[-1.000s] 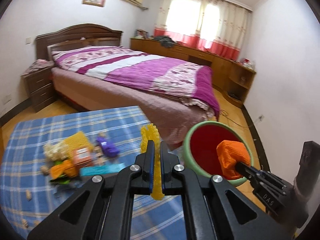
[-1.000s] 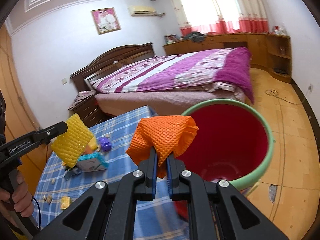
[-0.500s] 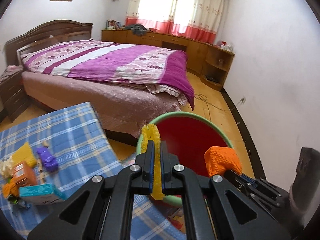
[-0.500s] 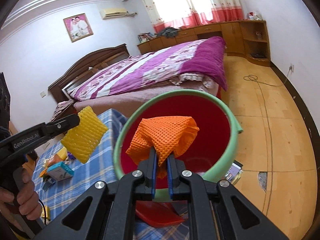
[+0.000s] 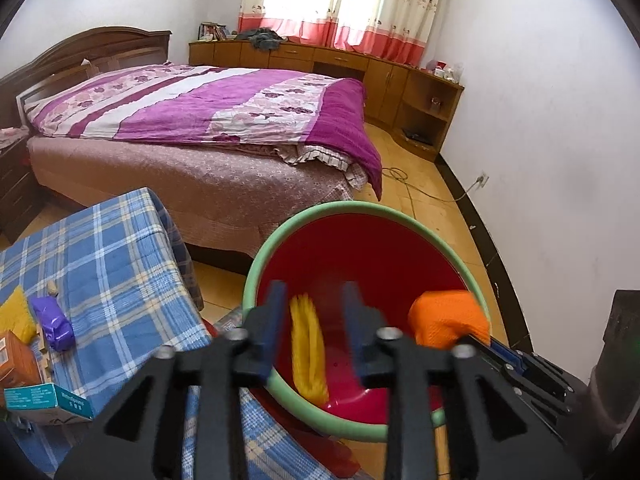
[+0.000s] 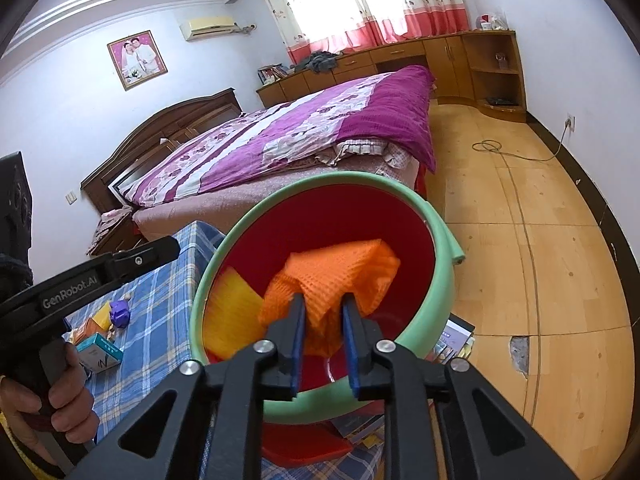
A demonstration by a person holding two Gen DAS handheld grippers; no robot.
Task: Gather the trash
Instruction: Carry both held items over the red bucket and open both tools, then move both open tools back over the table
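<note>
A red bin with a green rim stands by the table's corner, and both grippers hang over its mouth. My left gripper has its jaws opening. A blurred yellow foam net drops between them into the bin, clear of the pads. My right gripper also has its jaws opening a little. An orange foam net still fills the gap and touches both pads.
The table with a blue plaid cloth carries a purple wrapper, a teal box, an orange box and another yellow net. A bed stands behind. Booklets lie on the wooden floor under the bin.
Both grippers swung from above the table to over the bin and sank. The left jaws opened and let the yellow net fall; the right jaws parted slightly around the orange net.
</note>
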